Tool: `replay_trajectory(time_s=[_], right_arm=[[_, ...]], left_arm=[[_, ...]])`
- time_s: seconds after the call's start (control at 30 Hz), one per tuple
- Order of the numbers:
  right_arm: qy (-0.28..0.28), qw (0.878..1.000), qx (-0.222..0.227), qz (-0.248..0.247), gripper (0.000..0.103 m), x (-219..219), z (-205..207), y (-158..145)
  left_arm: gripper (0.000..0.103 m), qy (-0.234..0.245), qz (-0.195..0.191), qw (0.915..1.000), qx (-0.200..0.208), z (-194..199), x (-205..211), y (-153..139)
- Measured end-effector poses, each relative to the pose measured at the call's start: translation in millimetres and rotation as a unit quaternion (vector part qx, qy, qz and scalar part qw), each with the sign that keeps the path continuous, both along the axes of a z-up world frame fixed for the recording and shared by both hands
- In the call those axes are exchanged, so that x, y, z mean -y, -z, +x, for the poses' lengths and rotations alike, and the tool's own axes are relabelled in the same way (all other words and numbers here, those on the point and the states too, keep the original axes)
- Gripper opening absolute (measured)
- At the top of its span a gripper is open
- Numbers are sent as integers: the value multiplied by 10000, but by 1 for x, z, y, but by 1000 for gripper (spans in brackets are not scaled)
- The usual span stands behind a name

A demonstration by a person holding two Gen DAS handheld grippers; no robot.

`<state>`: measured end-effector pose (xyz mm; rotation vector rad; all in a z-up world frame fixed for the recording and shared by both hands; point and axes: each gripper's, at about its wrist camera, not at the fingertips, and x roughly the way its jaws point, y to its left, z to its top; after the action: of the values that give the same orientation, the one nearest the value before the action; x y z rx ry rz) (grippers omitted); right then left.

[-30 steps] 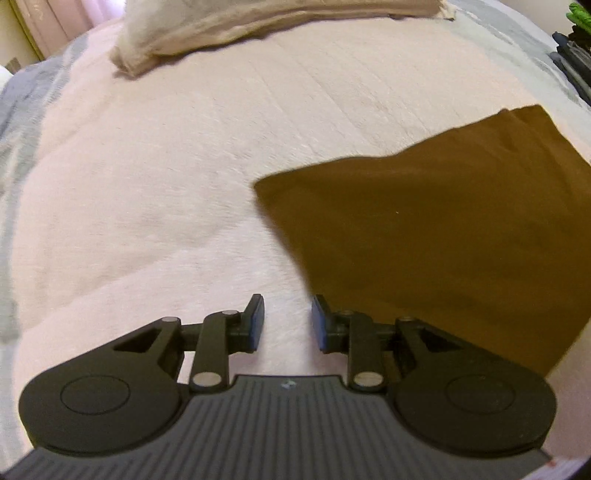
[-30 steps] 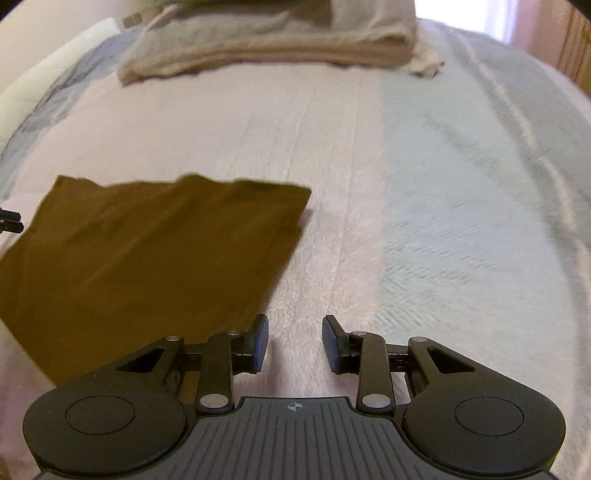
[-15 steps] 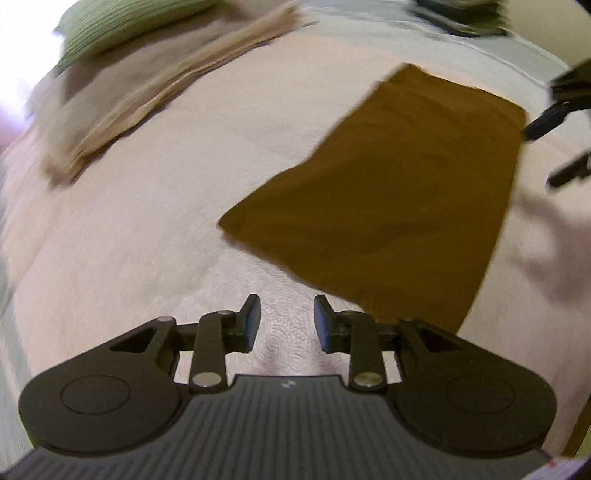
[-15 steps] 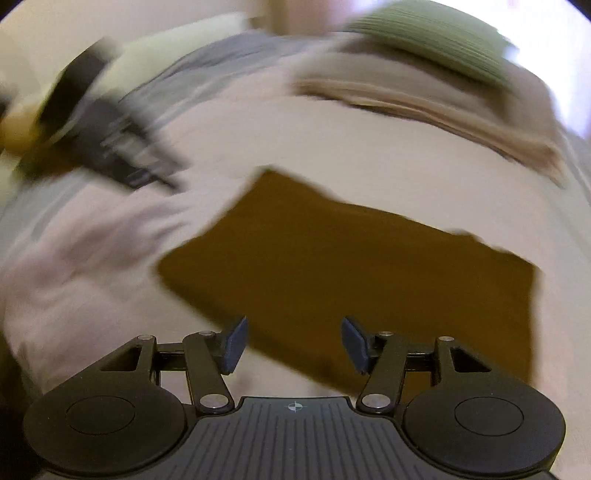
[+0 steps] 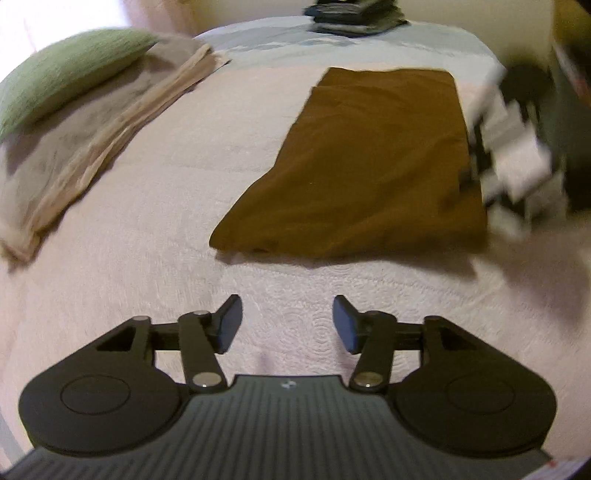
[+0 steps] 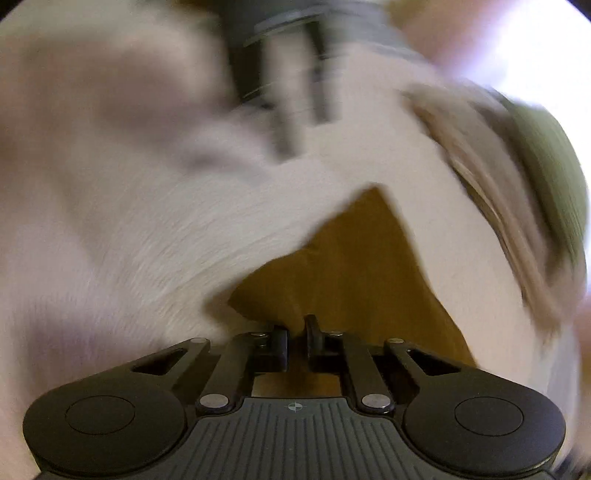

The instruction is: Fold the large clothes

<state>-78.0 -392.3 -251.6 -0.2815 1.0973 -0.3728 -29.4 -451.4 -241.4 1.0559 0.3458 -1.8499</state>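
Pink bedspread, blurred right claw pinching brown garment

left wrist: looks down across bed | right wrist: close, blurred | shared: brown cloth

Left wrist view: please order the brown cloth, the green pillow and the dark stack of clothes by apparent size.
1. brown cloth, largest.
2. green pillow.
3. dark stack of clothes, smallest, but it lies farthest from the camera, so its true size is unsure.
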Motion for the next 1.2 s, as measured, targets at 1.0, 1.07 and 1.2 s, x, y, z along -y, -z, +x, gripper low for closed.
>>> replay_trajectory(time_s=[1.0,1.07,1.2], right_arm=[[2731,9354,1739,1420,3,65,-59,-100],[2970,9241,1962,1392,3,65,-73,-111],[3475,8955,2460,1299,2,74,-114,-132]], left_arm=[[7,2980,-694,9417,1399,-44,122,-17],[7,2899,-604,9453,1365,-56,135,-43],[7,3123,-568,9386,1356,-90,180,-90]])
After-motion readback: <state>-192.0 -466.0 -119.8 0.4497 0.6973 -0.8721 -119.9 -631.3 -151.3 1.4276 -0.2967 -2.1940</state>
